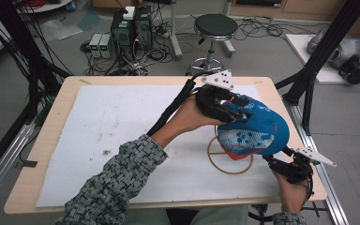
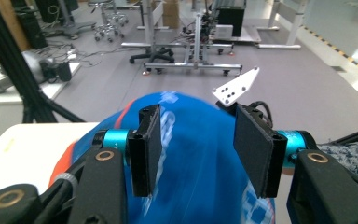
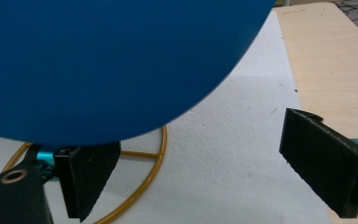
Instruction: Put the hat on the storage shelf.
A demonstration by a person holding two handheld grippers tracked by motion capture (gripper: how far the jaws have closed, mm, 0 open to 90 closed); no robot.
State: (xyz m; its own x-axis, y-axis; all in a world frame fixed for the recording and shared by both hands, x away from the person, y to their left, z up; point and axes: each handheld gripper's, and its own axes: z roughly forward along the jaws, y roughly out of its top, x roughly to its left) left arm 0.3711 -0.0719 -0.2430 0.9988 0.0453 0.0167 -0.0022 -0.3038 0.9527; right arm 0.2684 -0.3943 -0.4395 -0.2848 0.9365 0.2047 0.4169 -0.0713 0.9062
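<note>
Lab: computer towers [image 1: 132, 26], floor cables [image 1: 258, 26]; stool [image 1: 214, 28]; black rig frame [image 1: 328, 44].

I see a soft blue cloth cap [image 1: 258, 126] over a shiny gold wire ring [image 1: 229, 161], on a rough white foam sheet [image 1: 122, 126] covering my wooden table [image 1: 56, 117].

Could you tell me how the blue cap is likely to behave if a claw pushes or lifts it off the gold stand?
The blue cap looks like soft fabric, so it would probably dent under a push rather than slide stiffly. It seems light for its size. Perched on the thin gold wire stand, it could tip or slip off easily. The left claw straddles its crown with jaws apart, so nothing steadies it firmly.
</note>
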